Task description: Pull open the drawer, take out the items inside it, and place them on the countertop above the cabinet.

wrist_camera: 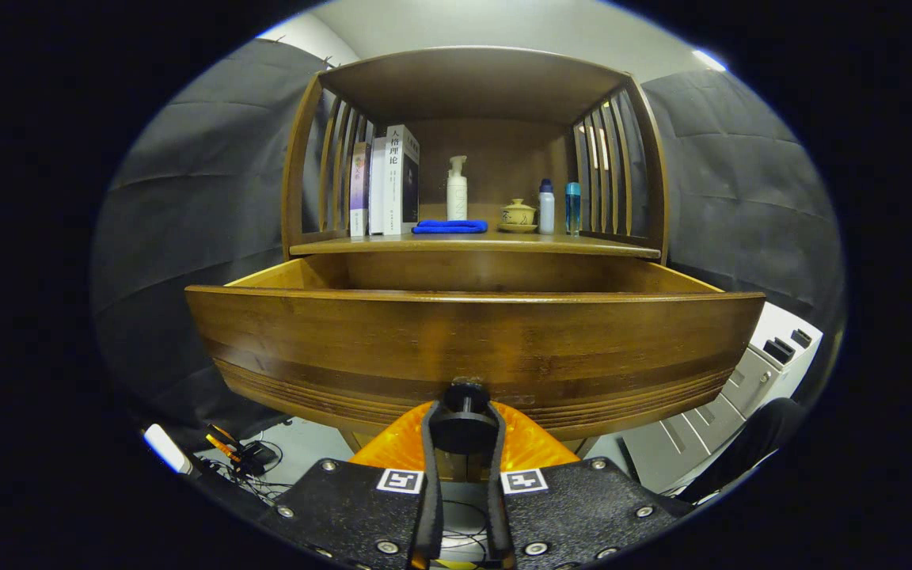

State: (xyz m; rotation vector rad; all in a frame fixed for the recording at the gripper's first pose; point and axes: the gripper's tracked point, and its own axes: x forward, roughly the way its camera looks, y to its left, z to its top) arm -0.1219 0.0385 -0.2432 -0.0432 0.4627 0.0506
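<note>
The wooden drawer [472,340] of the cabinet stands pulled out toward me, its front panel just ahead of the fingers. My gripper [464,416] is shut on the drawer's round dark knob [465,427], with one finger on each side of it. The drawer's inside is hidden behind its front panel from this low angle. Above it lies the countertop [476,245], which carries a folded blue cloth [450,227], a white pump bottle [457,190], several upright books [389,186], a small lidded ceramic pot [518,215] and two small bottles [559,208].
Slatted wooden sides [618,166] and a top board enclose the countertop shelf. A grey metal filing cabinet [741,396] stands low on the right. Cables and a small device [246,455] lie on the floor to the lower left.
</note>
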